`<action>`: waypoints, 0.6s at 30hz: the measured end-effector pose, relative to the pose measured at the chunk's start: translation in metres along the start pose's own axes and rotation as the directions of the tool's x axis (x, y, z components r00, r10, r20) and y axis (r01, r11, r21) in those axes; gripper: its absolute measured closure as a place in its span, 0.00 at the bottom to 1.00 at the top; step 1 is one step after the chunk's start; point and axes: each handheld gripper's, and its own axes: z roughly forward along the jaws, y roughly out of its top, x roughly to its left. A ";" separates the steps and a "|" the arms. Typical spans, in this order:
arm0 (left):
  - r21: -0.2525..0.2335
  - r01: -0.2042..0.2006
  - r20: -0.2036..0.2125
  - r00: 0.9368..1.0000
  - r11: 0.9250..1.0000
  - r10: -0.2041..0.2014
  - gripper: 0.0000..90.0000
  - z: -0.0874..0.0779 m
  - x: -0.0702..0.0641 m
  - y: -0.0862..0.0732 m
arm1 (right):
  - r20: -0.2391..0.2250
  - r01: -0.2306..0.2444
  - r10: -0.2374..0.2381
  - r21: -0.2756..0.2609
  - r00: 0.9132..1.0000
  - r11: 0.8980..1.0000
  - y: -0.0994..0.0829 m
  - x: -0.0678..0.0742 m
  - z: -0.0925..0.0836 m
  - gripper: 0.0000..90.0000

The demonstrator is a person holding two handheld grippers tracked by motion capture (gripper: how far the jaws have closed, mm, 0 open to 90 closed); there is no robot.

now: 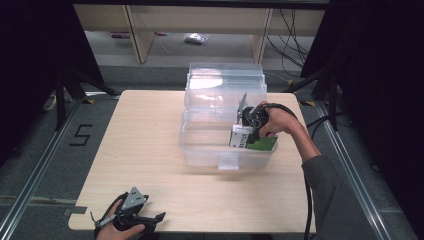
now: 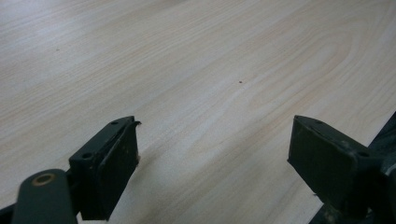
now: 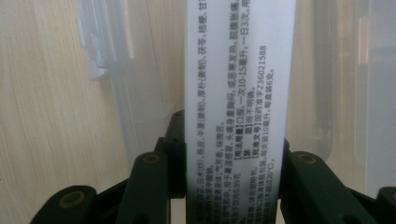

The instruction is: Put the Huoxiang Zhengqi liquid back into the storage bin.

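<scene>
- Right gripper (image 1: 248, 131) was clamped on a white-and-green medicine box (image 1: 246, 137), its jaws pressed flat against the box's two broad faces; in the right gripper view the printed narrow face of the box (image 3: 236, 102) ran straight up between the black jaws.
- Left gripper (image 1: 150, 219) rested at the near left edge of the table (image 1: 145, 145), jaws standing wide apart with nothing between them; the left gripper view showed bare wood grain between the two pads.
- Held this way, the box stood inside the clear plastic bin (image 1: 200, 150), at its right end, with the bin's hinged lid (image 1: 225, 80) thrown back on the far side.
- Long axis of the box ran on from the jaws, away from the right hand (image 1: 277, 122) and down toward the bin floor; only its near end was gripped, the rest projecting ahead.
- By my reading, the coming move turned on that line: the box pointed downward into the bin, close to the right wall, so letting it settle would call for little more than lowering along its own length.
- Of the two hands, the right was plainly the nearer, already over the bin; the left lay well apart from it.
</scene>
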 end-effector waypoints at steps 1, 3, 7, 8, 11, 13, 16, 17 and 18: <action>0.015 -0.011 0.005 1.000 1.000 0.011 0.17 -0.002 0.000 0.000 | 0.002 0.027 -0.027 -0.006 1.000 1.000 0.000 -0.002 0.001 0.72; 0.009 -0.004 0.004 1.000 1.000 0.004 0.17 -0.001 0.000 0.000 | 0.008 0.026 -0.026 -0.011 1.000 1.000 0.000 -0.002 0.002 0.72; 0.005 -0.005 -0.003 1.000 1.000 0.005 0.17 0.000 0.000 0.000 | 0.003 0.057 -0.057 -0.013 0.998 0.998 0.001 -0.003 0.005 0.72; 0.005 -0.003 -0.003 1.000 1.000 0.003 0.17 -0.001 0.000 0.000 | 0.003 0.057 -0.057 -0.014 0.998 0.998 0.001 -0.003 0.006 0.72; 0.005 -0.008 0.001 1.000 1.000 0.008 0.17 0.000 0.000 0.000 | -0.010 0.078 -0.078 -0.012 0.997 0.997 0.002 -0.003 0.008 0.72; 0.002 -0.002 -0.004 1.000 1.000 0.002 0.17 0.000 0.000 0.000 | -0.012 0.079 -0.079 -0.015 0.997 0.997 0.001 -0.004 0.009 0.72; 0.005 -0.007 0.000 1.000 1.000 0.007 0.17 -0.001 0.000 0.000 | -0.017 0.072 -0.072 -0.013 0.997 0.997 0.001 -0.003 0.011 0.72; 0.010 -0.011 -0.002 1.000 1.000 0.011 0.17 -0.001 0.001 0.000 | -0.011 0.107 -0.107 -0.025 0.994 0.994 0.000 -0.006 0.015 0.72; 0.007 -0.007 -0.002 1.000 1.000 0.007 0.17 -0.002 0.000 0.000 | -0.018 0.094 -0.095 -0.018 0.995 0.995 0.000 -0.005 0.016 0.72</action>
